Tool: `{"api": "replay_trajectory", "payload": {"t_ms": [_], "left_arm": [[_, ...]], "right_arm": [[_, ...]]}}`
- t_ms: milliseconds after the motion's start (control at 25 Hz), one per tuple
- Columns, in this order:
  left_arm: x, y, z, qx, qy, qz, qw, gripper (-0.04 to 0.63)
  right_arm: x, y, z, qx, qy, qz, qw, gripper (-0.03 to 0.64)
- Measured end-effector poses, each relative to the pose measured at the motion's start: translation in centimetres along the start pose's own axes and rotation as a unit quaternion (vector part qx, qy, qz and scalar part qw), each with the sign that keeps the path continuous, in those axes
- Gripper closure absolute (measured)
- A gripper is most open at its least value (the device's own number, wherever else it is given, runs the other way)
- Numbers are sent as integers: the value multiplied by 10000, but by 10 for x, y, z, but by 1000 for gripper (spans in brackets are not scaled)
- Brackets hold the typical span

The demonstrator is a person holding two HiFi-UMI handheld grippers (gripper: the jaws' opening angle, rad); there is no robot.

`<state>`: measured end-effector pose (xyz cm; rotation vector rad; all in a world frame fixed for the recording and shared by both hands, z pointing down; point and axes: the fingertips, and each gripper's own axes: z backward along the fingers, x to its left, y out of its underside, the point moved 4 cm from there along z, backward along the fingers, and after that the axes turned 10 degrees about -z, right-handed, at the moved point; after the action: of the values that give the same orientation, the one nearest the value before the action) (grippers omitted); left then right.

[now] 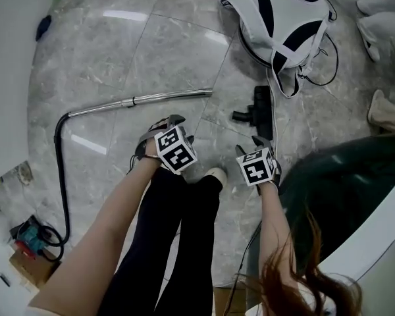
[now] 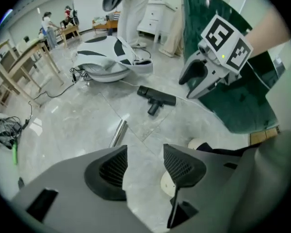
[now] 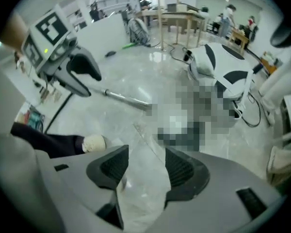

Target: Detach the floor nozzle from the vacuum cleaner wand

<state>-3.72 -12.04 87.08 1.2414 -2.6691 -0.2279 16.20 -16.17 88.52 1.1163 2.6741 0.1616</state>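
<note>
The grey marble-tiled floor (image 1: 118, 58) carries a shiny metal wand (image 1: 164, 97) lying across its middle, with the left end joined to a black hose (image 1: 61, 176) that bends and runs toward the near left. The black floor nozzle (image 1: 262, 110) lies apart from the wand, just right of its free end. Far right of them rests a white and black appliance (image 1: 283, 25), with a thin black cable (image 1: 334, 61) looping beside it.

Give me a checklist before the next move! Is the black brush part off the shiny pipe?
1. Floor nozzle off the wand: ok, they lie apart on the floor.
2. Left gripper empty: ok, jaws apart, only floor between.
3. Right gripper empty: ok, jaws apart, only floor between.
4. Shoe clear of both parts: ok.
5. Floor nozzle unbroken: cannot tell, too small.
</note>
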Motion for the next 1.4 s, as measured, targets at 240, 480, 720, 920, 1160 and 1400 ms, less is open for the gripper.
{"api": "replay_trajectory", "payload": {"t_ms": [240,480,720,920,1160,1400], "left_arm": [[-5,-29,60,-737,-263,801,9937,511],[-19,-51,104,-2396,-167,2546,9367,584],[-59,-29,145,-2855,-104,3268,9009,584],[-66,-12,199,-3045,-445,3183,8966,584],[-41,-51,230,-3407,-616,2628,9006,584],[-18,-90,267,-3918,-717,2374,8860,584]], "right_arm": [[30,-25,69,-1076,-1203,-1838,9696,561],[48,-31,134,-2569,-1467,-3088,9040,594],[62,6,170,-2887,-1191,-3913,8657,594],[76,9,215,-2881,-768,-3463,8895,594],[78,-19,247,-2959,-563,-2911,9081,600],[79,-47,278,-3267,-287,-2553,9095,600]]}}
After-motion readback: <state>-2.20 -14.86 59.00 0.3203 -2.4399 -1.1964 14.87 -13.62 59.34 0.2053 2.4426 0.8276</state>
